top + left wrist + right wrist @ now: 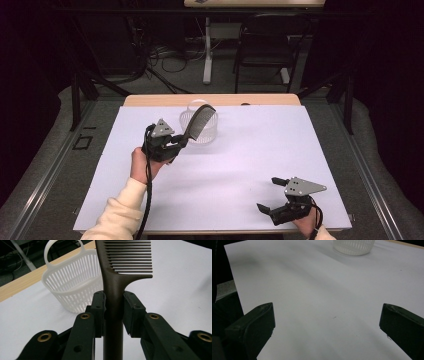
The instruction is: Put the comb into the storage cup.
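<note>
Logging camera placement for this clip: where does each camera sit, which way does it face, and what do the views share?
High view: above the table's near edge, looking forward and down; forearms with left hand-held gripper and right hand-held gripper.
Left gripper view: along jaws clamping the dark plastic comb, white slatted plastic basket behind.
Right gripper view: low over the white table sheet, jaws wide apart.
Shared: all three show the basket.
</note>
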Demonstrator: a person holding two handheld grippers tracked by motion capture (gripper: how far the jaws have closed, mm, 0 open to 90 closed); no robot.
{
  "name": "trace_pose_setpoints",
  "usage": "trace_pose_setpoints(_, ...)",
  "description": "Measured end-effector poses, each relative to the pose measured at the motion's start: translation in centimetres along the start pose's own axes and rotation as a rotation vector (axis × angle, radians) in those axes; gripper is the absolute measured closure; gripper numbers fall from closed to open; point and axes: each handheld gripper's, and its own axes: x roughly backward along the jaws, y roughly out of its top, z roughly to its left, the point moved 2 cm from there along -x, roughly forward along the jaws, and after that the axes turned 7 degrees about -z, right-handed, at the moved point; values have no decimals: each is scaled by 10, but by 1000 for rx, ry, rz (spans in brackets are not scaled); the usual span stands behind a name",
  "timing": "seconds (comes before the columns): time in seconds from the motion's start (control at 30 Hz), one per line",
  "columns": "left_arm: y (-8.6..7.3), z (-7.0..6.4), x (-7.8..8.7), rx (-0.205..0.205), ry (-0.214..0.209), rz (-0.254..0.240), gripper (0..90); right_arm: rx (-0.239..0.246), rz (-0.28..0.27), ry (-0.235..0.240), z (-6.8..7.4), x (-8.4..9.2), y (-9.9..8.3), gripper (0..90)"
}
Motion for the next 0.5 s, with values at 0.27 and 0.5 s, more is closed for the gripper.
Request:
trace_pose_setpoints(0.27,6,6,-1,4,5,-7,725,6,-4,-2,-1,0,0,0)
trace_pose_setpoints(0.5,14,9,-3,-7,13,-15,724,4,-6,0,0,-1,1,0)
